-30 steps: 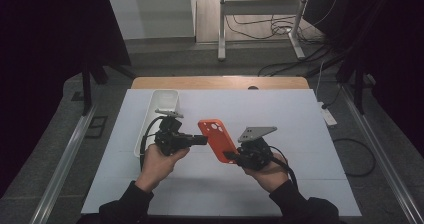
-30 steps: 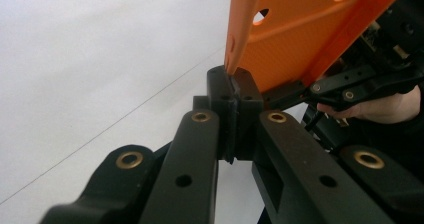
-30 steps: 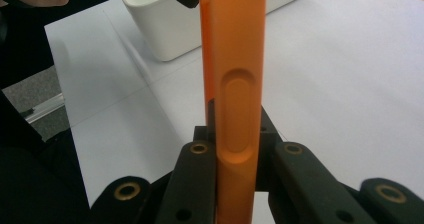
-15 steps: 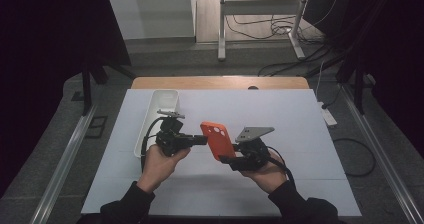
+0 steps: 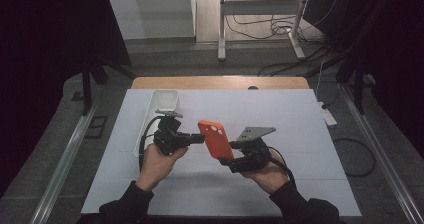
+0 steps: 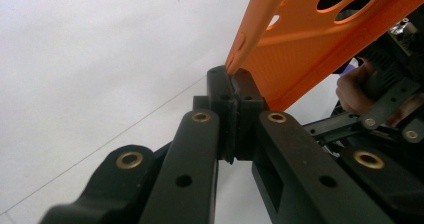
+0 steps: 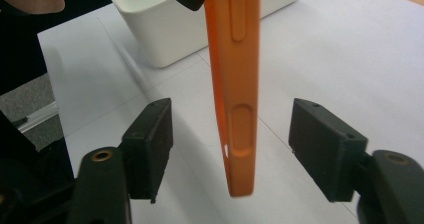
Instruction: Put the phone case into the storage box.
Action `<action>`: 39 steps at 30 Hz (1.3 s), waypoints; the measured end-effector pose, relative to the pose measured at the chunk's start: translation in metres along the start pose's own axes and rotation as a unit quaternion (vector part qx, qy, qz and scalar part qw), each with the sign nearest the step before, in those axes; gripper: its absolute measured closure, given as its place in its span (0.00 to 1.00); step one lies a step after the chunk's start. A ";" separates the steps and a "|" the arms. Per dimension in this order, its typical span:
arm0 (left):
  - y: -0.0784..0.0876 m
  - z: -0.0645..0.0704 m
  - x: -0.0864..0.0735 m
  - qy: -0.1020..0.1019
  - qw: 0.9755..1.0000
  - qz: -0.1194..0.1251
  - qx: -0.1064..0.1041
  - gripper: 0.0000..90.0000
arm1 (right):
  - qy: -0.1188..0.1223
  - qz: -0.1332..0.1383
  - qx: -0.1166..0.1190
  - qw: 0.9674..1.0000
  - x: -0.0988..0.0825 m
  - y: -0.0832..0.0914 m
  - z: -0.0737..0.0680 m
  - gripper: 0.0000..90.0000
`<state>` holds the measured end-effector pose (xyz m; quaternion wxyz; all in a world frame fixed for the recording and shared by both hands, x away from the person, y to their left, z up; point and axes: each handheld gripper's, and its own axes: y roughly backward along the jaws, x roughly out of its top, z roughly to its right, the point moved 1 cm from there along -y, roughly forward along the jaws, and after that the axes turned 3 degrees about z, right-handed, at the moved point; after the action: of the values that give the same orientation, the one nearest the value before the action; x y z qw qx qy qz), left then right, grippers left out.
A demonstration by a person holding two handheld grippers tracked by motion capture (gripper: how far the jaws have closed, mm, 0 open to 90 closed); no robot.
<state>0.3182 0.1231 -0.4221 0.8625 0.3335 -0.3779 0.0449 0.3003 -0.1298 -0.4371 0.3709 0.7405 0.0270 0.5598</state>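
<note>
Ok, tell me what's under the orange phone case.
The orange phone case hangs in the air, pinched by the left gripper. Under it lies bare white table; the right gripper stands open around its lower end.

A phone case (image 5: 215, 139) hangs above the middle of the table (image 5: 300, 114), between the two grippers: the left gripper (image 5: 196, 138) reaches in from its left and pinches its upper left edge, while the right gripper (image 5: 234, 161) sits at its lower right, a jaw on either side of the case's edge without touching it. A bin (image 5: 161, 104) lies on the table behind and to the left of the left gripper, near the table's left edge. Both hands come in from the near side, the left hand (image 5: 159, 160) left of the right hand (image 5: 267, 173).
</note>
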 end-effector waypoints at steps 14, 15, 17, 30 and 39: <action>0.004 -0.005 0.001 -0.022 1.000 -0.004 0.021 0.99 | -0.019 -0.013 -0.005 1.000 -0.008 0.009 0.008 0.24; 0.005 -0.006 0.001 -0.024 0.999 -0.005 0.022 0.99 | -0.019 -0.015 -0.006 1.000 -0.009 0.010 0.008 0.23; 0.005 -0.007 0.002 -0.023 0.999 -0.004 0.024 0.99 | -0.018 -0.018 -0.008 1.000 -0.011 0.012 0.008 0.22; 0.014 -0.017 0.007 -0.030 0.999 -0.008 0.038 0.99 | -0.037 -0.021 -0.013 0.999 -0.021 0.028 0.013 0.17; 0.018 -0.024 0.008 -0.025 0.999 -0.013 0.044 0.99 | -0.052 -0.028 -0.026 0.998 -0.031 0.039 0.018 0.08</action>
<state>0.3331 0.1500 -0.4191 0.8376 0.3770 -0.3931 0.0422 0.2892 -0.1811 -0.4414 0.4062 0.7577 0.0137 0.5106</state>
